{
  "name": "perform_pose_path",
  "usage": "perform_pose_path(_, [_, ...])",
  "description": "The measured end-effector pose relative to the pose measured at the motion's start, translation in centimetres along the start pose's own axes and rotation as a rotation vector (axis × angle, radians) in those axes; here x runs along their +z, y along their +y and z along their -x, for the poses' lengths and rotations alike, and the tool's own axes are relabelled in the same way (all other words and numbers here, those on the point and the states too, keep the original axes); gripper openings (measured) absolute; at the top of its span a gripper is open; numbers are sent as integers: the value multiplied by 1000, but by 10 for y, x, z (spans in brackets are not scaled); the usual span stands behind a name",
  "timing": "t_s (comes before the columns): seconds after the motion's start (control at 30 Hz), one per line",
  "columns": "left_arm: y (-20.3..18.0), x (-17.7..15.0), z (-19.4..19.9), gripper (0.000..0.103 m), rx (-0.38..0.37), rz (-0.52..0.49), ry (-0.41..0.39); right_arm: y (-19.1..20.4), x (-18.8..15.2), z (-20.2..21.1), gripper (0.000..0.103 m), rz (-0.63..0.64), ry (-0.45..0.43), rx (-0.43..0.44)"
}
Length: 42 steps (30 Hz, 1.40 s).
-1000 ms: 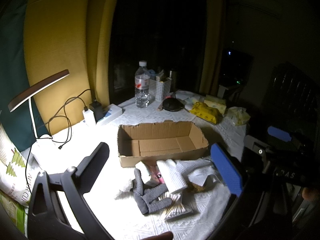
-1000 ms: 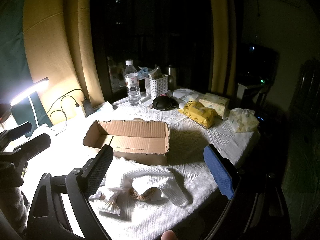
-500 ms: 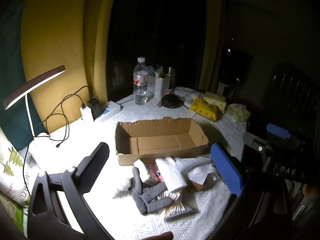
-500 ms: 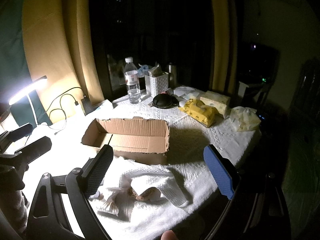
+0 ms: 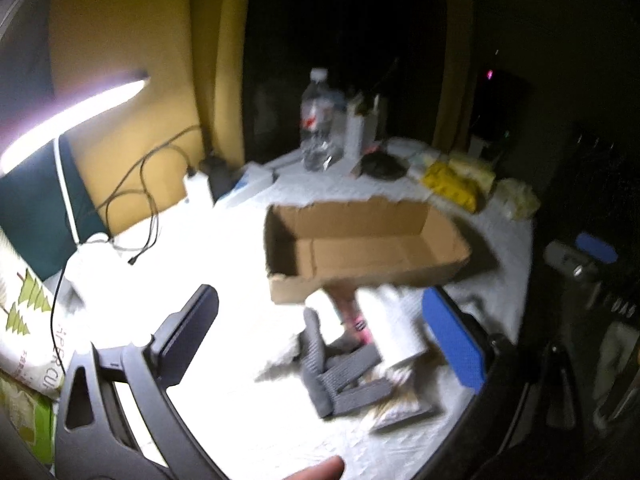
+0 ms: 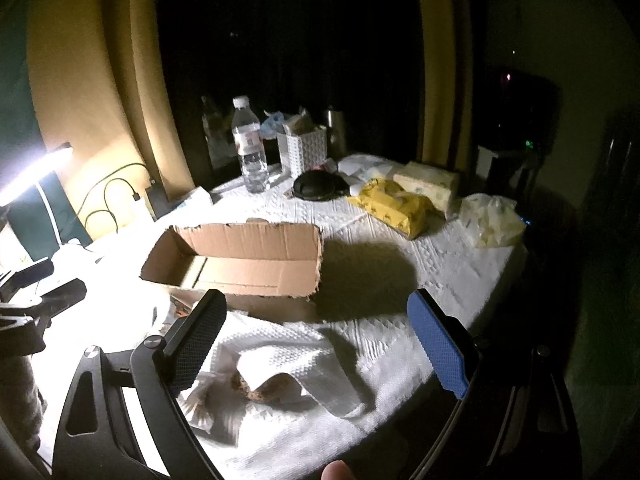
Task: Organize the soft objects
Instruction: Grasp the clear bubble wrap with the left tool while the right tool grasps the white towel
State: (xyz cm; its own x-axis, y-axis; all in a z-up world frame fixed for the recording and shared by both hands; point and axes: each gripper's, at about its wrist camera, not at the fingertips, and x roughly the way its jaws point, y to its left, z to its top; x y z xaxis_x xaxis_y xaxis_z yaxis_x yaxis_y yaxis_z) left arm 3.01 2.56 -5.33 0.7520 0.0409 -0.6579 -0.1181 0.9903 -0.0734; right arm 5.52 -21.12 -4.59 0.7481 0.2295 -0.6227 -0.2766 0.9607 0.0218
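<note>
1. Both hand-held tools are seen spread wide and empty: the left gripper [image 5: 320,344] in the lower half of its frame, the right gripper [image 6: 320,344] likewise

2. Between the left gripper's fingers, at lower centre of the left view, the grey gloves [image 5: 340,372] are found lying on the white tablecloth [image 5: 240,400], their long axis running from lower left to upper right; the view is blurred

3. Beneath the right gripper, at lower centre of the right view, a white towel [image 6: 296,364] is seen crumpled over something brown that cannot be identified

4. Further up in both frames the open cardboard box [image 6: 240,264] is placed, just beyond the soft pile

5. The left gripper is judged nearer the gloves, the right nearer the towel
</note>
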Motion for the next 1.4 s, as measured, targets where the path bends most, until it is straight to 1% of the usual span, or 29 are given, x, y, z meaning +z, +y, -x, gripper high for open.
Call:
perform_pose_path(0.17, [11,-23,-29,102,49,-11,89,-14,-14,-26,94,-1,65,13])
perform_pose_path(0.3, [25,-38,-49,102,86,12,148,-21,-30,-49,94,8,130,32])
perform_pose_path(0.4, [33,-44,-63,102,112,20,174,-28,-38,-64,94,-7,167,46])
perform_pose_path(0.47, [37,-47,-74,102,130,13,193,-32,-44,-73,91,-22,185,61])
perform_pose_path(0.6, [41,-53,-98,101,128,-3,218,-36,-50,-89,89,-29,208,81])
perform_pose_path(0.67, [43,-54,-107,98,135,-6,228,-38,-52,-97,84,-38,227,99])
perform_pose_path(0.7, [43,-54,-109,90,134,-9,234,-39,-53,-100,84,-44,235,111])
perform_pose_path(0.73, [44,-55,-113,87,128,-11,243,-40,-55,-105,84,-55,245,123])
perform_pose_path(0.8, [47,-56,-119,85,113,-5,261,-42,-57,-111,83,-72,263,140])
perform_pose_path(0.83, [47,-57,-122,80,109,-5,267,-43,-59,-116,83,-85,274,157])
perform_pose_path(0.9, [48,-59,-124,72,99,-11,270,-44,-60,-123,82,-101,281,188])
perform_pose_path(0.93, [48,-59,-125,65,88,-17,265,-44,-61,-128,81,-111,282,206])
perform_pose_path(0.97, [48,-60,-128,62,81,-19,270,-45,-60,-132,80,-117,283,216])
perform_pose_path(1.07, [46,-59,-128,61,82,-37,257,-42,-60,-148,80,-132,296,242])
perform_pose_path(1.17, [45,-59,-126,57,81,-45,248,-36,-58,-155,79,-133,296,254])
perform_pose_path(1.23, [45,-59,-124,54,74,-46,243,-32,-57,-160,73,-134,304,272])
perform_pose_path(1.3, [44,-59,-120,53,60,-48,232,-29,-59,-165,63,-126,314,274])
perform_pose_path(1.33, [44,-59,-117,52,58,-49,223,-27,-60,-168,53,-124,322,277])
perform_pose_path(1.37, [44,-58,-115,52,51,-49,214,-26,-61,-168,40,-120,317,271])
perform_pose_path(1.4, [44,-58,-113,51,50,-47,209,-25,-61,-167,32,-117,310,275])
